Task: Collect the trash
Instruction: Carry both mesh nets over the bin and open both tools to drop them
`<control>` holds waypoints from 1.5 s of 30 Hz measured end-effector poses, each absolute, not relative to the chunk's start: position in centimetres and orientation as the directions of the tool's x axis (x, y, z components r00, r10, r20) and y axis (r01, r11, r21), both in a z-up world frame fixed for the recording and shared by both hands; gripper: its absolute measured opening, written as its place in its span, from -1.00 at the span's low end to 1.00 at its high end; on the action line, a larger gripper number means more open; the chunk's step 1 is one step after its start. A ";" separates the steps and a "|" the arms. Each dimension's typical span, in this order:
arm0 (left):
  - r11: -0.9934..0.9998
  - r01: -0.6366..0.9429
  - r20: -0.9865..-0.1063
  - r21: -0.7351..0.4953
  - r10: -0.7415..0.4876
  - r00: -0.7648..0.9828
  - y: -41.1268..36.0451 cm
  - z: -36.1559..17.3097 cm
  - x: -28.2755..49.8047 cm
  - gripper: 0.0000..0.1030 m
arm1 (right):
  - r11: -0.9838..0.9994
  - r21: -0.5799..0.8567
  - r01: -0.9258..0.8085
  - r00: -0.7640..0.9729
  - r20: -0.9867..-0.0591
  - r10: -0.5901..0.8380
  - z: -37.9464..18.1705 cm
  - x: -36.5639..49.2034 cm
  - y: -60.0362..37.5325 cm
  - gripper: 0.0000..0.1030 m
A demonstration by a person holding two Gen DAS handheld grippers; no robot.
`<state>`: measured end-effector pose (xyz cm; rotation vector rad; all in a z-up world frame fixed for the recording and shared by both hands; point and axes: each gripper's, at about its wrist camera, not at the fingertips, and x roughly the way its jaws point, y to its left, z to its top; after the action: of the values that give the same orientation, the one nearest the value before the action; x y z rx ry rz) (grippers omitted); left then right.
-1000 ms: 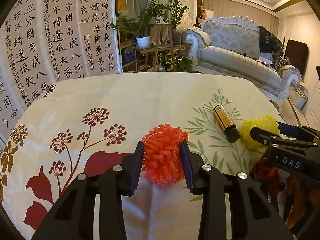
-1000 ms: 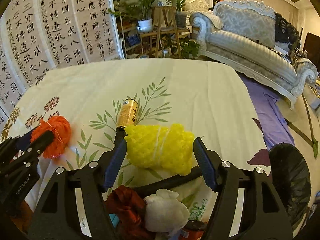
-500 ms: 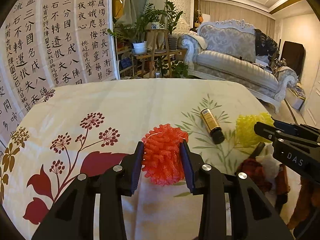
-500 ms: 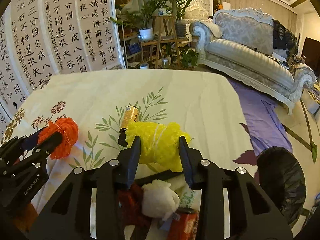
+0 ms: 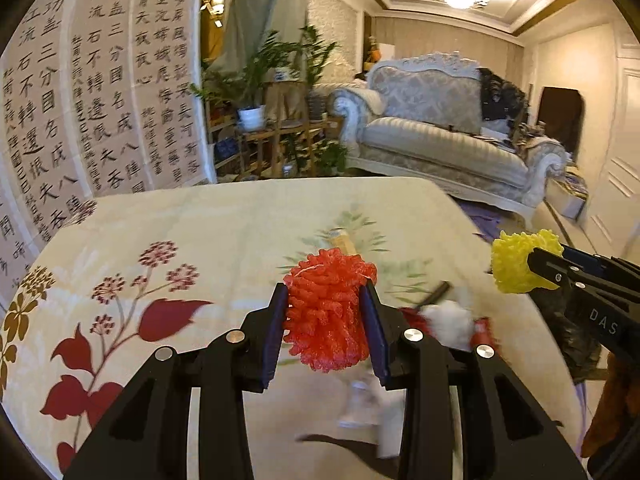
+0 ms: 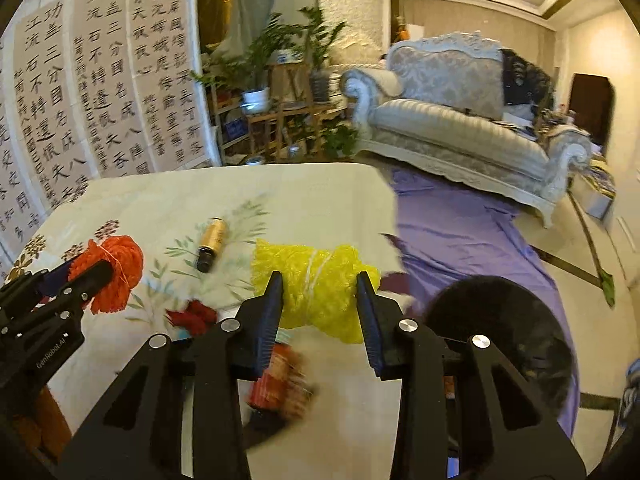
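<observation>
The left gripper point(image 5: 325, 334) pinches a red mesh ball point(image 5: 329, 312) and the right gripper point(image 6: 320, 308) a yellow one point(image 6: 316, 290), seemingly bound for the black bin point(image 6: 504, 332) at lower right.

Two tools are in view, the left tool point(image 5: 326, 312) and the right tool point(image 6: 320, 308). Two foam nets show, one orange net point(image 5: 326, 312) between the left tool's fingers and one yellow net point(image 6: 316, 288) between the right's. Ahead of the tools lies one small brown bottle point(image 6: 211, 245); right of the right tool stands one black trash bag point(image 6: 504, 324).
</observation>
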<state>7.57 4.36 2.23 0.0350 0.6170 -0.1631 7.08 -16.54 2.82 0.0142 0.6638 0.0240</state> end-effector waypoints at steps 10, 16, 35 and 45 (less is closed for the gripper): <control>0.943 0.332 -0.570 -0.012 -0.279 0.773 -4.1 2.1 5.6 -0.28 | 0.987 0.011 0.159 0.791 -0.600 -0.120 2.7 2.5 -24.3 -0.31; 0.914 0.405 -0.568 0.001 -0.333 0.753 -9.0 1.7 4.8 -0.28 | 0.968 0.003 0.249 0.776 -0.599 -0.198 1.7 1.1 -28.6 -0.31; 0.868 0.495 -0.594 0.050 -0.373 0.713 -19.6 -0.1 6.8 -0.27 | 0.938 0.060 0.342 0.750 -0.618 -0.233 -1.6 1.9 -36.0 -0.27; 0.867 0.495 -0.621 0.059 -0.356 0.698 -21.8 -1.2 8.5 -0.16 | 0.927 0.079 0.365 0.738 -0.632 -0.237 -2.5 2.9 -37.6 -0.13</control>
<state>8.48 -21.84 -1.24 0.2294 0.6406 -0.4787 2.86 -37.57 -2.51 0.2041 0.6638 -0.3330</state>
